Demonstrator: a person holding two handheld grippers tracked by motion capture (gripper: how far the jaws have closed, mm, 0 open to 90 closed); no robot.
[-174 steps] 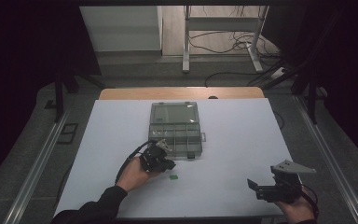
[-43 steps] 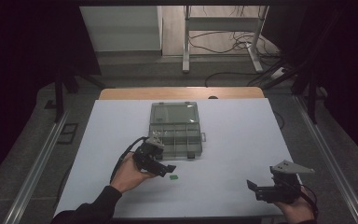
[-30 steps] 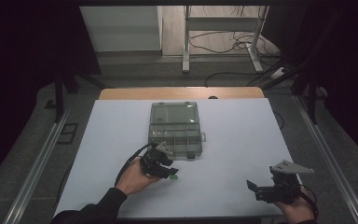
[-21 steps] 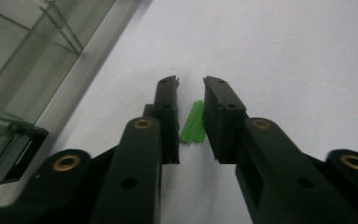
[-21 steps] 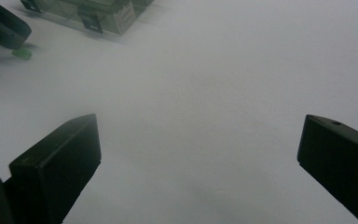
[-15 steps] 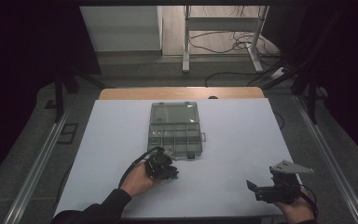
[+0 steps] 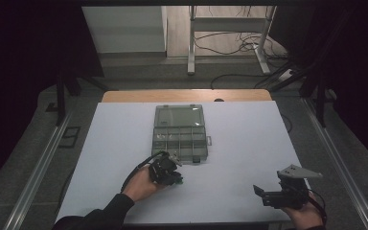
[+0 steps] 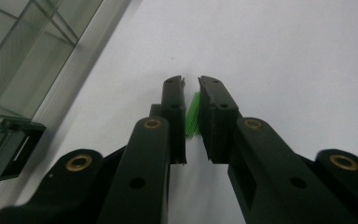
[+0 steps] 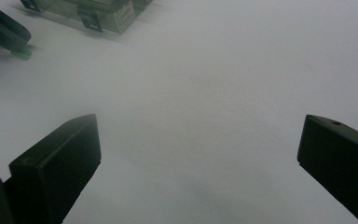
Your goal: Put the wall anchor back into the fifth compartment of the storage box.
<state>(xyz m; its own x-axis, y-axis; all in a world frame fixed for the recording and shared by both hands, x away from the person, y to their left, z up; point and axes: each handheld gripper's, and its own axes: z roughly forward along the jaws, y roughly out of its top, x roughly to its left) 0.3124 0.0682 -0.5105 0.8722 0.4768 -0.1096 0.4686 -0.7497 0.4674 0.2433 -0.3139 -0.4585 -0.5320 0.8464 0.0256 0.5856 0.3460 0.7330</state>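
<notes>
A small flat green piece [image 8: 193,114] stands on edge on the white table between the narrow jaws of my left gripper [image 8: 191,83], which is shut on it. From above, that gripper [image 7: 169,173] sits just in front of the clear compartment box [image 7: 179,134], with the green piece [image 7: 178,182] at its tip. My right gripper [image 7: 274,195] rests near the front right edge, open with nothing between its jaws [image 9: 200,135]. The right gripper view shows the left gripper [image 9: 4,30] and the green piece [image 9: 21,54] at the top left.
The clear box has its lid folded open on the far side and a latch [image 8: 9,144] facing me. Its corner [image 9: 98,11] appears in the right gripper view. The white table top [image 7: 249,143] spreads between the two grippers. A wooden strip [image 7: 187,95] lines the far edge.
The left gripper shifted right and toward me onto the green piece, which earlier lay free beside its tip, and its jaws have shut around it. The right gripper stayed still.
</notes>
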